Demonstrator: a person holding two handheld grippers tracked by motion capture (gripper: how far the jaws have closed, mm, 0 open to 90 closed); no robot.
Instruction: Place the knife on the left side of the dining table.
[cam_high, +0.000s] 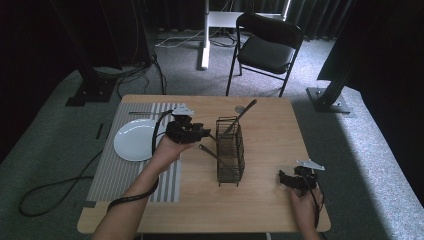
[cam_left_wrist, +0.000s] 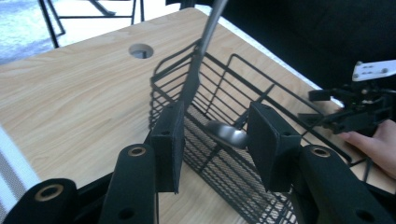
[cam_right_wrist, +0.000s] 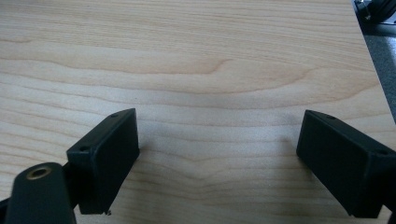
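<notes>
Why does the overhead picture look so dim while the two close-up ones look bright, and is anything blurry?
High view: dark curtains surround a table lit unevenly, with a pale patch on the carpet at right. Left gripper view: brighter, the basket sharp, the near jaws soft, a glint on the spoon. Right gripper view: evenly lit wood grain, the jaws slightly blurred.

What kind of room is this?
Probably a recording studio or lab, not a kitchen: dark curtains hang around the wooden table, cables trail over grey carpet, and a black folding chair stands behind.
</notes>
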